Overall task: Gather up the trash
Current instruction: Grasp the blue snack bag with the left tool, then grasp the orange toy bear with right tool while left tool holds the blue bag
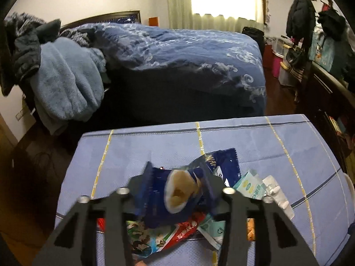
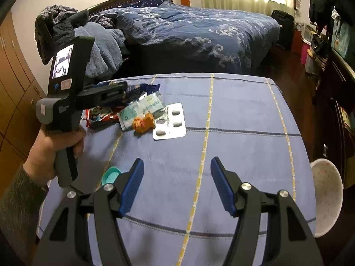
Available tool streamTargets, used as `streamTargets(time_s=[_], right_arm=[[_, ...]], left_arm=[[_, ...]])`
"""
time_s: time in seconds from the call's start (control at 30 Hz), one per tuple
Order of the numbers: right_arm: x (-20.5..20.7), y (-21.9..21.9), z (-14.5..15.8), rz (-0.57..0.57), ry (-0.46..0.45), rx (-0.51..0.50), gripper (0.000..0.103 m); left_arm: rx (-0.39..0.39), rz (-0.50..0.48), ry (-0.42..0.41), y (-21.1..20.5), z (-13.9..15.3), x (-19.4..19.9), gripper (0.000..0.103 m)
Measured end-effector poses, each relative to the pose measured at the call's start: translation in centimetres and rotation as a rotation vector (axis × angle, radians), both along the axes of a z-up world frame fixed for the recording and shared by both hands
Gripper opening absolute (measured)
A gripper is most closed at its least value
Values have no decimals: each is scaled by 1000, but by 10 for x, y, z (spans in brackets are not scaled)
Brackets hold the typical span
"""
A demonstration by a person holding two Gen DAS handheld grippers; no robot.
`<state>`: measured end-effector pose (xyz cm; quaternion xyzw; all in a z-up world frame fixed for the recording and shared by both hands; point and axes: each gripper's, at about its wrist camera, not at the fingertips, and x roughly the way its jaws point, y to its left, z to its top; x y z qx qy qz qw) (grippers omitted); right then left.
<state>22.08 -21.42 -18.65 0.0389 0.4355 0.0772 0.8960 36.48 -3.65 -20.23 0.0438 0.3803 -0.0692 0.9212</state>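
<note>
Two tools are in your hands: your left tool [image 1: 175, 190] is clenched on a dark blue snack wrapper [image 1: 177, 197], lifted just above the litter pile on the counter [image 2: 233, 115]. Your right tool [image 2: 177, 177] hangs released, fingers spread, over bare blue cloth near the front edge. Beneath the wrapper lie a red packet [image 1: 188, 230], a green tissue pack [image 2: 142, 108], an orange scrap [image 2: 144, 122] and a pill blister [image 2: 170, 122], touching one another. A white bin [image 2: 328, 197] stands beside the counter's right edge
</note>
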Motion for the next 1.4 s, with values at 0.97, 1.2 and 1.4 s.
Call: streamTargets(time_s=[0.97, 1.2, 1.4], right_arm=[[107, 89, -61, 150, 64, -75, 42], [99, 87, -55, 154, 32, -62, 41], [75, 62, -41, 113, 20, -28, 41]], left_arm=[[-80, 131, -183, 74, 61, -83, 7], [-79, 137, -171, 70, 56, -88, 8], [-75, 150, -161, 68, 56, -93, 8]])
